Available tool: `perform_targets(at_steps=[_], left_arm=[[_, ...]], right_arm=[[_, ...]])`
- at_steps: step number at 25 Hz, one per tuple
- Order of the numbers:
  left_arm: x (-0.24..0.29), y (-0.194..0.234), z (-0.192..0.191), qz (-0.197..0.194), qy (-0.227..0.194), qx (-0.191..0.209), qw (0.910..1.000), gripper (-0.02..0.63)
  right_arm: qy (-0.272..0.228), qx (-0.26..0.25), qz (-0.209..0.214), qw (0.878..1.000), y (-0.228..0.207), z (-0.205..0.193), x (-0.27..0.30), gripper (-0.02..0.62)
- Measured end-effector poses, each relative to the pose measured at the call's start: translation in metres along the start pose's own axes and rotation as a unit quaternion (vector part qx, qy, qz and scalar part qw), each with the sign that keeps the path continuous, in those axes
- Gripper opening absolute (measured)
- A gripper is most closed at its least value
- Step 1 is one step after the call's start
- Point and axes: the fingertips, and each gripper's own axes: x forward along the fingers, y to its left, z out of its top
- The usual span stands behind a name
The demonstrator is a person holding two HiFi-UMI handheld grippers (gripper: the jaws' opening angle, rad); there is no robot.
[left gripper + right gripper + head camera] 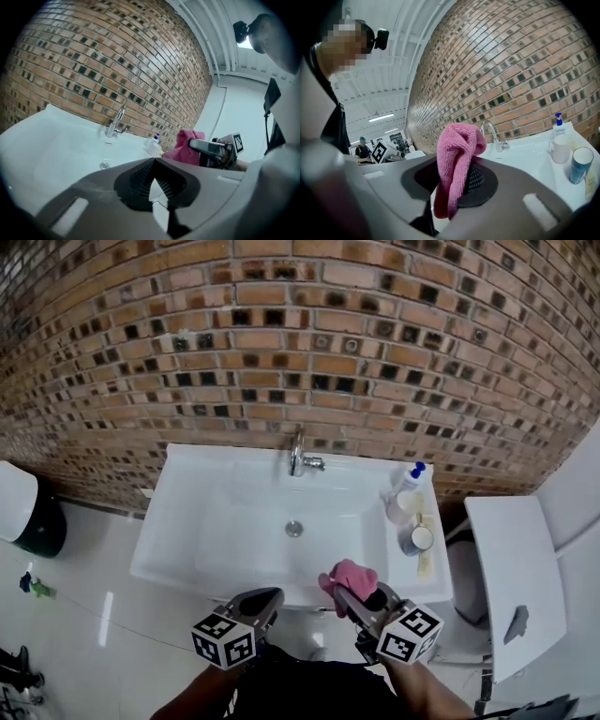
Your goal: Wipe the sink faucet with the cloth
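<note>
- Cloth (457, 159): pink and bunched. The right gripper (349, 601) is clamped on it, with a wad standing above the jaws and a tail hanging below. It is over the near rim of the sink (187, 521), well apart from the faucet (298, 454), which stands at the back edge against the brick wall (281, 343).
- Left gripper (267, 601): jaws together with nothing between them, held beside the right one at the near rim.
- Wiping has not yet begun, as we judge it — there is no contact between cloth and faucet.
- Risk 1: the hold looks to be on a fold only, so rubbing against the spout could drag the cloth out of the jaws and drop it into the basin.
- Risk 2: only the wad above the tips pads the jaws. At a poor angle, hard jaw would meet metal instead of cloth.
- Risk 3: a push on the faucet's side handle could turn the water on and soak the cloth.
- Risk 4: the pump bottle (410, 476) and two cups (409, 521) crowd the right ledge, near the right gripper's likely path, and a wide swing could knock them over.
- Writing: none that we can read. The bottle's label is too small, and the cubes on the grippers carry square black-and-white patterns, not text.
</note>
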Motion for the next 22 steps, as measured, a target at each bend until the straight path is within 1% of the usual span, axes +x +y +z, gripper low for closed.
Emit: perform_targets(at_steps=[3, 7, 10, 13, 22], left_arm=[[-0.005, -0.014, -0.016, 0.015, -0.004, -0.003, 0.9999, 0.006], [-0.012, -0.02, -0.023, 0.03, -0.006, -0.006, 0.9995, 0.006], [-0.014, -0.023, -0.025, 0.023, 0.005, -0.003, 0.9997, 0.006], [-0.017, -0.017, -0.017, 0.014, 0.015, 0.006, 0.9998, 0.006], [-0.038, 0.028, 0.017, -0.015, 0.032, 0.037, 0.9987, 0.006]], right_arm=[[-0.004, 0.01, 0.009, 1.0, 0.001, -0.007, -0.017, 0.087], [-0.001, 0.002, 0.009, 1.0, 0.008, -0.013, -0.025, 0.087], [-0.002, 0.0, 0.01, 1.0, 0.015, -0.014, -0.025, 0.086], [-0.009, 0.002, 0.004, 1.0, 0.021, -0.01, -0.018, 0.084], [-0.023, 0.005, -0.045, 0.999, 0.034, -0.011, 0.02, 0.083]])
